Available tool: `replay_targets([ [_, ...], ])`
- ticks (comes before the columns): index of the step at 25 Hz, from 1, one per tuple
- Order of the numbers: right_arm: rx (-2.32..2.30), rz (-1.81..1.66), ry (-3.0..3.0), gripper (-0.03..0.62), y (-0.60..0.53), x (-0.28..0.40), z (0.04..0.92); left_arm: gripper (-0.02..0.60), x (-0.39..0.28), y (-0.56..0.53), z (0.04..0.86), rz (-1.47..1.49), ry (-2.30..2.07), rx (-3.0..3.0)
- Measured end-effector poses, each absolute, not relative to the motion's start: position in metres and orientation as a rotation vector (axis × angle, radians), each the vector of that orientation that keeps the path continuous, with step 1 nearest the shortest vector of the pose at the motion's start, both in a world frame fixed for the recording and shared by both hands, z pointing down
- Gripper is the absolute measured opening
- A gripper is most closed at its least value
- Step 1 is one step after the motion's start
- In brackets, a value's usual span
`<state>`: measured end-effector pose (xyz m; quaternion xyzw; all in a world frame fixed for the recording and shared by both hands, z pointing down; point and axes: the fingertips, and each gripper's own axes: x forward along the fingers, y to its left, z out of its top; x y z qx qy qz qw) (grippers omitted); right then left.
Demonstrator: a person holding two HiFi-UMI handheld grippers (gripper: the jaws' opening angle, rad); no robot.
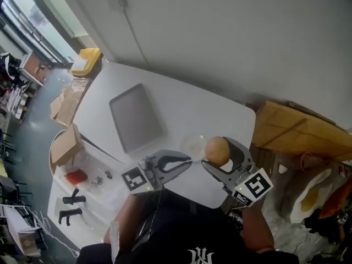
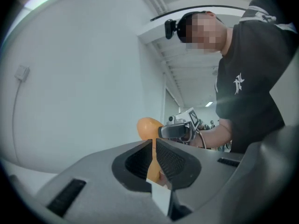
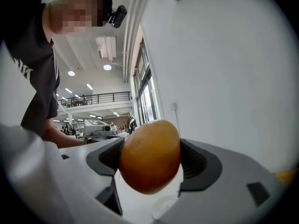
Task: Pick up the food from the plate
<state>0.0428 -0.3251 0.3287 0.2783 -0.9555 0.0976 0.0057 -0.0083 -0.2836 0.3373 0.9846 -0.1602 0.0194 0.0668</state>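
Two grippers: left gripper (image 1: 186,161), right gripper (image 1: 218,154). One food (image 1: 218,148), between right jaws. One plate (image 1: 192,146), just ahead of left tips. One tray (image 1: 136,117), farther ahead. One table (image 1: 181,100). Two black tools (image 1: 73,199), well left of left gripper.

Orange-brown food (image 1: 218,150) between jaws of grey right gripper (image 1: 216,153). Grey left gripper (image 1: 187,161) alongside. Black-and-white square markers (image 1: 133,179) on both. Beyond jaws: white table (image 1: 187,106), grey tray (image 1: 136,117).
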Motion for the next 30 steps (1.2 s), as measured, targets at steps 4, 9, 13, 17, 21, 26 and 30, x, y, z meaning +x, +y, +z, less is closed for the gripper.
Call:
replay_targets([
  [4, 0.914, 0.345, -3.096, 0.368, -0.298, 0.065, 0.289, 0.026, 0.006, -0.262, 0.302, 0.040, -0.474, 3.038],
  [9, 0.994, 0.285, -3.145, 0.367, -0.248, 0.071, 0.251, 0.026, 0.009, -0.223, 0.271, 0.045, -0.393, 3.111],
  [13, 1.073, 0.211, -3.154, 0.368, -0.196, 0.053, 0.227, 0.026, -0.005, -0.178, 0.249, 0.009, -0.306, 3.165],
  [17, 1.156, 0.161, -3.161, 0.368, -0.139, 0.037, 0.211, 0.026, -0.019, -0.123, 0.242, 0.049, -0.205, 3.196],
  [21, 1.203, 0.139, -3.140, 0.368, -0.092, 0.027, 0.207, 0.026, -0.033, -0.074, 0.243, 0.039, -0.141, 3.206],
  [26, 1.190, 0.163, -3.171, 0.368, -0.037, 0.019, 0.200, 0.026, -0.041, -0.026, 0.244, 0.020, -0.123, 3.188],
  [30, 1.155, 0.152, -3.195, 0.368, -0.002, 0.024, 0.199, 0.026, -0.038, 0.007, 0.236, 0.035, -0.140, 3.216],
])
